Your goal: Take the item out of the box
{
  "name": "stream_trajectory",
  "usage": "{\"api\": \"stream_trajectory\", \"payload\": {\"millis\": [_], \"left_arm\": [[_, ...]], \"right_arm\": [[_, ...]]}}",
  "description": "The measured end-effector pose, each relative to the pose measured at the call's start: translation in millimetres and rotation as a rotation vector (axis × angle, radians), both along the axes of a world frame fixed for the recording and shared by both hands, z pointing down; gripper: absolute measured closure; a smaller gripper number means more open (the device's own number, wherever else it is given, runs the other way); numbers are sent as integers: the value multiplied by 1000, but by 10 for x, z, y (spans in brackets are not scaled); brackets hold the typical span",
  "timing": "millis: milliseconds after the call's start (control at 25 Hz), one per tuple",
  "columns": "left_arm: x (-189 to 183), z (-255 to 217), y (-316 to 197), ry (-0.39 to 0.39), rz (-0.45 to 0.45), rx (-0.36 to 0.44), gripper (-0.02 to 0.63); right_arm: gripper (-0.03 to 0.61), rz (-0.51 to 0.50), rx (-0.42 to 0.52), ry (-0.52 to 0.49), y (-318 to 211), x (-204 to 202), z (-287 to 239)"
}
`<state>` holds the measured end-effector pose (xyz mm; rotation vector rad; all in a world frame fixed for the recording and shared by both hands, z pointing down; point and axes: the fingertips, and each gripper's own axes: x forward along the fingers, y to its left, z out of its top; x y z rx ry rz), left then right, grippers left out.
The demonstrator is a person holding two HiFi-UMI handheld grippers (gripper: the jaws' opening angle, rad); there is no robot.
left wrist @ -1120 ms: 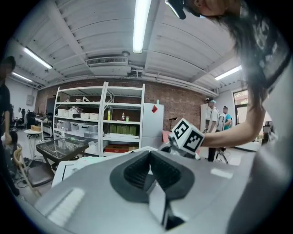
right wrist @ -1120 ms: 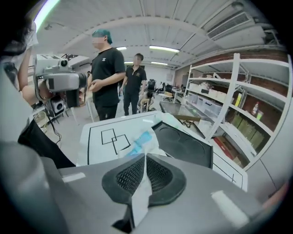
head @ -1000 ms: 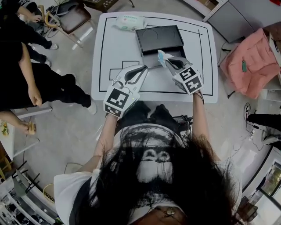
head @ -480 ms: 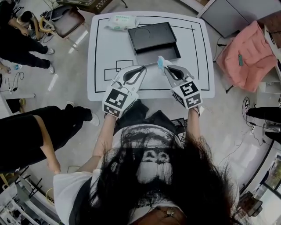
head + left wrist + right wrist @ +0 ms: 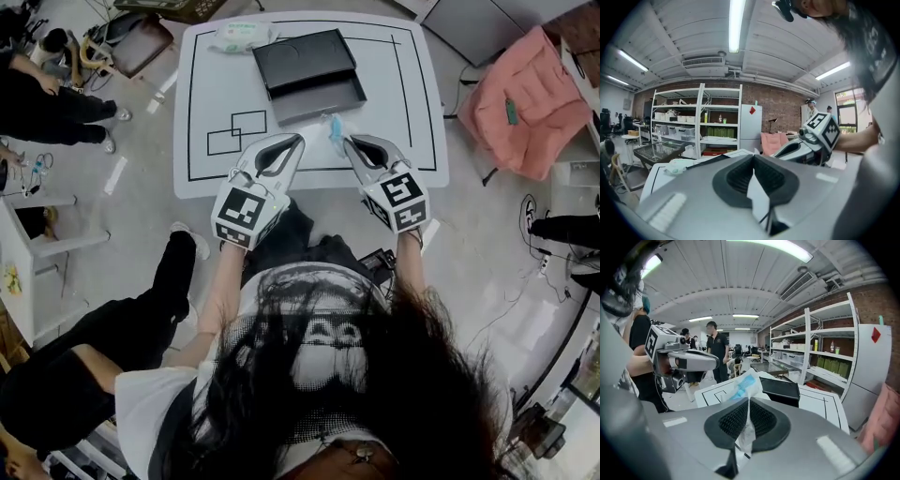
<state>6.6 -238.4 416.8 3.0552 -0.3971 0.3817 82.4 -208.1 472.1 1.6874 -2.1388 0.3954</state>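
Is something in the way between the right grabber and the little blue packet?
Nothing visible is. The right gripper already pinches the packet in its jaws, in front of the black box, above the table.

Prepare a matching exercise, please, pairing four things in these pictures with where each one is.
Things:
1. black box
2. wipes pack
3. blue-and-white packet
4. pink garment

Places:
A. pinched between the jaws of the right gripper
B. at the far edge of the table, left of the box
C. off the table, to the person's right
D. on the table, at the middle of its far side

Pairs: 1-D, 2-B, 3-A, 4-C
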Motion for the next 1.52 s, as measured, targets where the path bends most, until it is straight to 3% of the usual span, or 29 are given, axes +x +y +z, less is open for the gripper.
{"api": "stream_trajectory", "payload": {"millis": [320,640,1520], "left_arm": [[-88,-100,457,-2,-48,19,614],[-162,-171,667,5,-83,37,614],[-81,-212,767,-1,-79,50,614]], "right_arm": [[569,29,118,-89,366,-6,-303],[569,28,186,-102,603,-35,-511],[569,15,195,-109,709,-15,-502]]}}
